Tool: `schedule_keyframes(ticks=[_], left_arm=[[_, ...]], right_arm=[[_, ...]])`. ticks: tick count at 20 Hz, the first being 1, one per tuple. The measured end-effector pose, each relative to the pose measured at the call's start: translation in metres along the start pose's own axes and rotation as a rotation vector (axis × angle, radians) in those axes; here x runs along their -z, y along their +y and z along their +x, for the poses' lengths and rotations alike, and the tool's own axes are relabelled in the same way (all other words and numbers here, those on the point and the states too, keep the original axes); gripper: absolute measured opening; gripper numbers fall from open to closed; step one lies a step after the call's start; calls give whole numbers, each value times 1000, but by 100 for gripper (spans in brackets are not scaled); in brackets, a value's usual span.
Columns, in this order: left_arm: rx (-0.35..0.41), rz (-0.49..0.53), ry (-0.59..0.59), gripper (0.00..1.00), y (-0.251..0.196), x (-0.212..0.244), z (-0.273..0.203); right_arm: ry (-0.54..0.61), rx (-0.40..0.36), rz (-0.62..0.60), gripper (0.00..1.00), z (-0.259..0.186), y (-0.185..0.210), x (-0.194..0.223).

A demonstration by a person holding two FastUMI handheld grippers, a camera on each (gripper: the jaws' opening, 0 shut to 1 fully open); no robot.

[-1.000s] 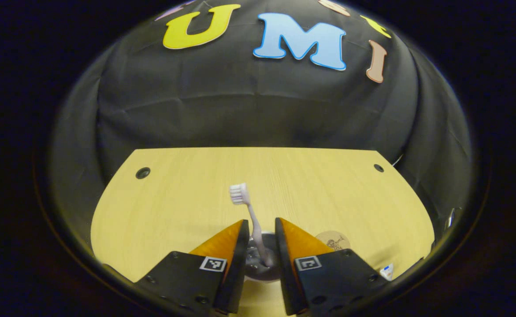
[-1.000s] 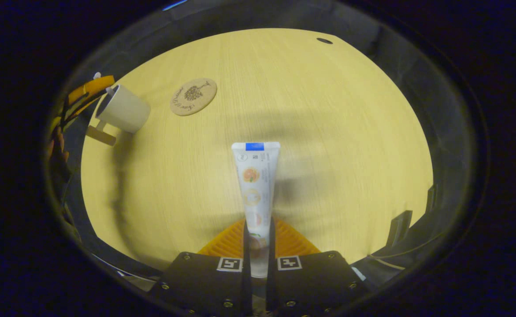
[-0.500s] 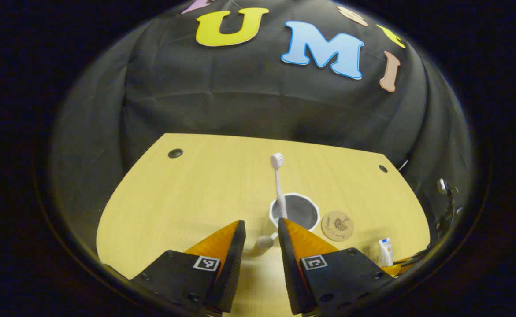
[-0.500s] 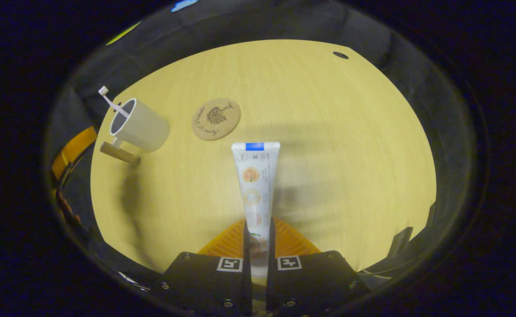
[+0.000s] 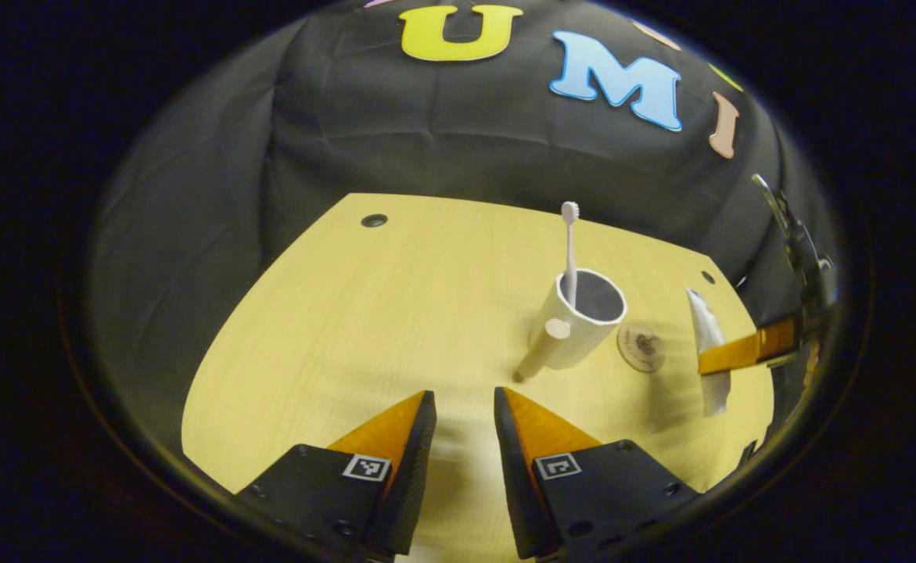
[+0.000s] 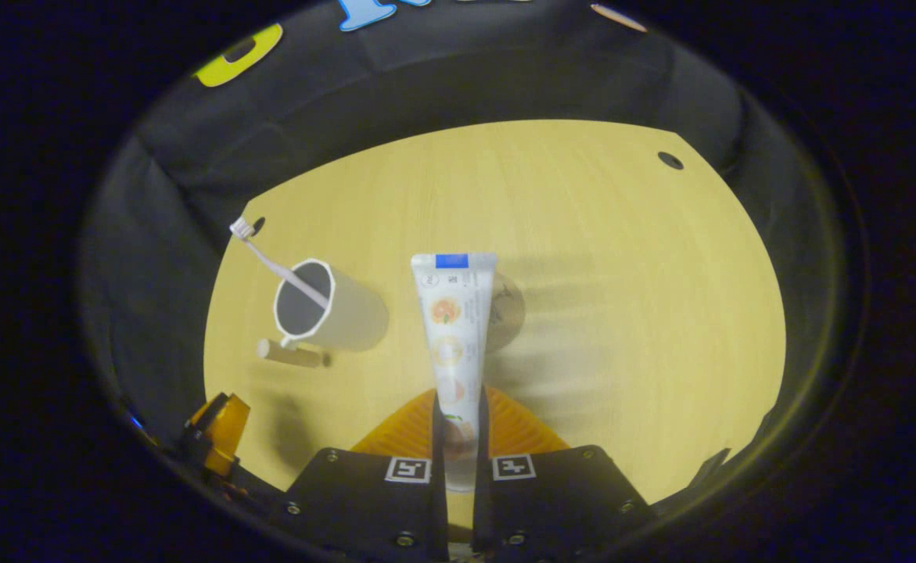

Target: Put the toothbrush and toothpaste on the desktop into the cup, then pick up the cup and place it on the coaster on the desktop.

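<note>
Toothpaste, a white plastic tube [image 6: 454,336] with a blue band at its flat crimped end and fruit pictures down its face, is clamped between the two orange ribbed fingers of the right gripper [image 6: 458,426] and is held pointing forward above the pale yellow wooden desktop [image 6: 622,297]. In the left gripper view the same tube [image 5: 708,344] is seen at the right edge, gripped across its middle by an orange finger of that gripper [image 5: 747,350]. A white plastic cup [image 5: 587,320] with a tan wooden peg handle is seen standing on the desktop [image 5: 348,313], and a slim white toothbrush [image 5: 569,250] is seen upright inside it, bristles at the top. A round cork coaster [image 5: 641,347] with a dark printed drawing lies just beside the cup, between it and the tube. In the right gripper view the coaster [image 6: 506,309] is partly hidden behind the tube, and the cup [image 6: 332,309] stands to its left with the toothbrush [image 6: 274,262] leaning out of it. The left gripper [image 5: 461,414] is held parted, nothing between its orange fingers, well short of the cup.
</note>
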State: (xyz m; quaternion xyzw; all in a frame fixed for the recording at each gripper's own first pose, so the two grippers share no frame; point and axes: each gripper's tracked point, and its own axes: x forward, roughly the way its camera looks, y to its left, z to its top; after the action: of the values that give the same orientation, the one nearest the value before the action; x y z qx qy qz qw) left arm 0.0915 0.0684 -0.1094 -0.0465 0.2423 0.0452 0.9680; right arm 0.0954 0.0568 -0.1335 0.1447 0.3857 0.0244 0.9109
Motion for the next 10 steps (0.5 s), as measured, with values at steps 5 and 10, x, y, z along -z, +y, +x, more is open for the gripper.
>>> schedule_keyframes(ticks=[5,10], left_arm=[[-18,9,58,53,16,31,-6],[-27,11,133,58,26,62,-8]], right_arm=[[-76,-50,40,14,4,47,-51],[-221,-106,55,14,11,97,-106]])
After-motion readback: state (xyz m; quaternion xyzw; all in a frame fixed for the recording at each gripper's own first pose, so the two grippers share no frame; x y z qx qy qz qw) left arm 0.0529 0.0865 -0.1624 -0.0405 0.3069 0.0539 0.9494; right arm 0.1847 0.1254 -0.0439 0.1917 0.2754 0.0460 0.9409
